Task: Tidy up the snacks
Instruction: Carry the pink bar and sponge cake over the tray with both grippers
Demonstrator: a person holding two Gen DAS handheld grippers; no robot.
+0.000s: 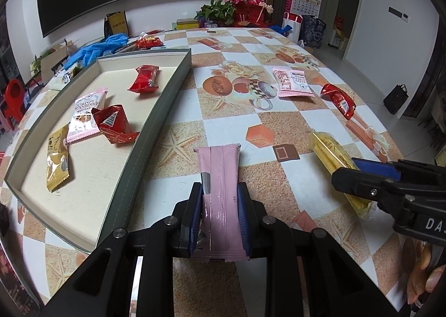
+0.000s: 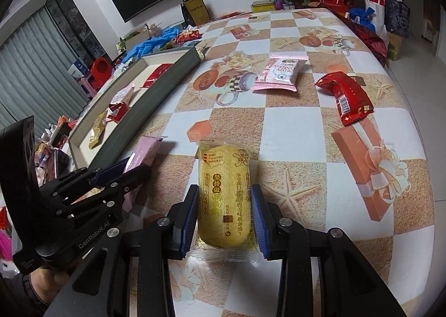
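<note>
Jaws of the left gripper are pinched on a pink packet beside the grey tray; those of the right gripper are clamped on a yellow cake packet low over the worktop. Both wrappers are judged light, soft and slippery, the cake crushable, so a gentle mid-body hold is advised.

Pink packet, yellow packet — checkered tablecloth w/ starfish
</note>
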